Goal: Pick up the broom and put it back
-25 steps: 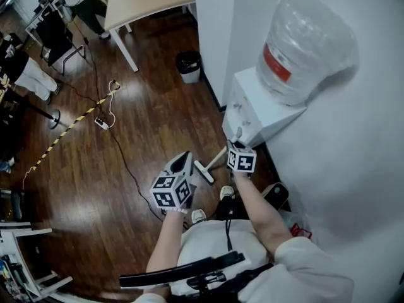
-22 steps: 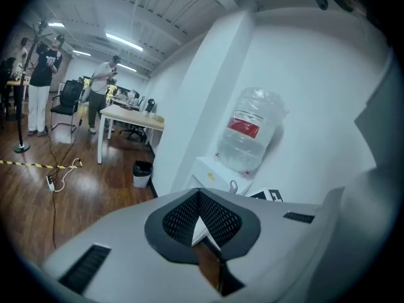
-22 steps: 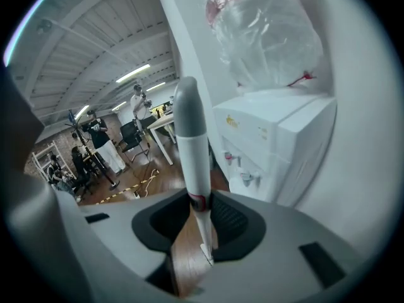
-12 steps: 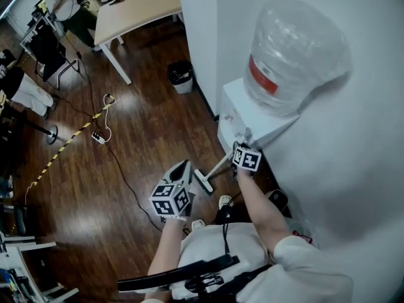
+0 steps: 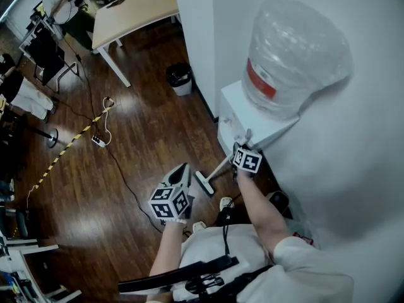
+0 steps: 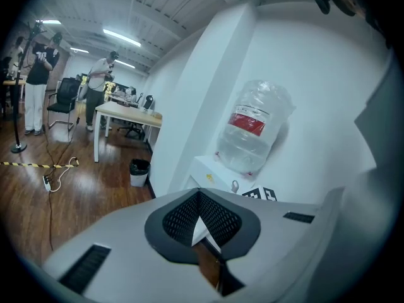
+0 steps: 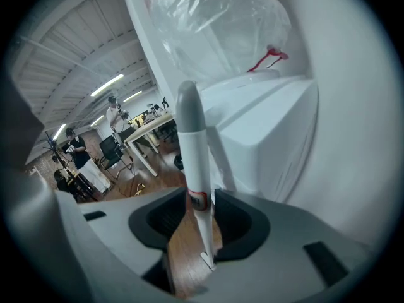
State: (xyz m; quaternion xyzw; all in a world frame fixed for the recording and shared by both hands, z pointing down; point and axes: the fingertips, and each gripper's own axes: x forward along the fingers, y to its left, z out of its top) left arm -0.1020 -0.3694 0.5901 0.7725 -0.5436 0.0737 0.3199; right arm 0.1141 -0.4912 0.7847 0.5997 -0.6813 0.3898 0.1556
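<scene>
Our right gripper (image 7: 199, 226) has its jaws apart, just opened wider, and the broom (image 7: 192, 163) handle stands loose between them. The broom's head rests on the floor (image 5: 158, 131) beside the water dispenser (image 5: 252, 122), which carries an upturned bottle (image 5: 293, 55). Our left gripper (image 6: 199, 197) hangs closed and empty over open floor.

Open-plan office, seen from beside its water dispenser (image 5: 252, 120)

The dispenser, topped by a large bottle (image 5: 293, 52), stands against a white wall. Just beyond it a waste bin (image 5: 180, 79) sits on the dark wooden floor (image 5: 151, 144). Farther off are a long pale desk (image 5: 129, 14), black office chairs (image 5: 44, 48), a power strip (image 5: 99, 141) with trailing cables and people standing (image 6: 100, 84) under strip lights (image 6: 123, 38).
</scene>
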